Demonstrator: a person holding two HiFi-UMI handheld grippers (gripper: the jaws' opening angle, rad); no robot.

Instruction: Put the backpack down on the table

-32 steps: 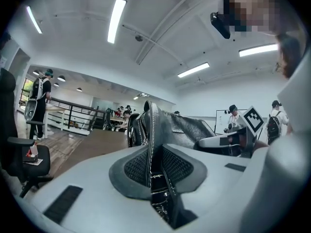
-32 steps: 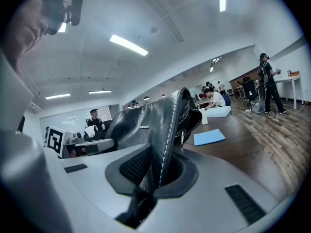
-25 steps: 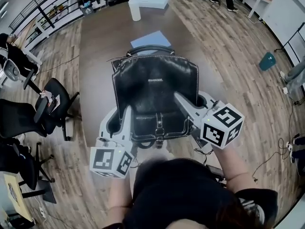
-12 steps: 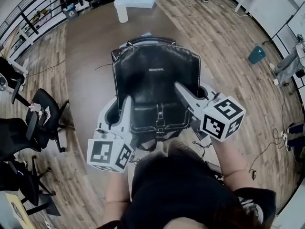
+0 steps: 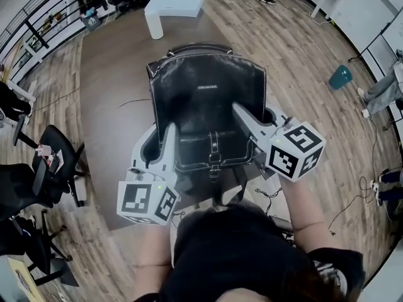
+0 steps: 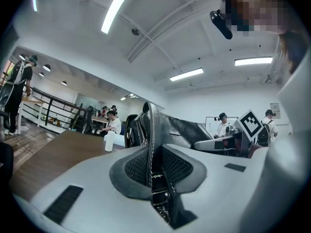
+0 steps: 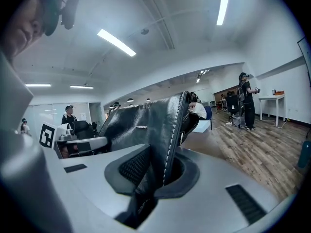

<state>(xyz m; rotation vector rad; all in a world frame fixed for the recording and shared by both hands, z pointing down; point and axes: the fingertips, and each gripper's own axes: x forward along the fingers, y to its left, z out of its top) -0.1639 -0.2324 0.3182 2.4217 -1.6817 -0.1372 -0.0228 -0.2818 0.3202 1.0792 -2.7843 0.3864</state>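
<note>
While face-up, backpack [image 5: 208, 99] lengthwise, top away.

Backpack [image 5: 208, 102] over table [image 5: 110, 87] (block [image 5: 173, 8] at far end).

Dark brown wooden table [image 5: 107, 93]: bare top left of the black leather backpack [image 5: 208, 99] and beyond it. White angular block [image 5: 173, 6] at far end. Black office chairs [image 5: 66, 145] crowd the near-left floor.

Glossy black leather backpack [image 5: 208, 99]
</note>
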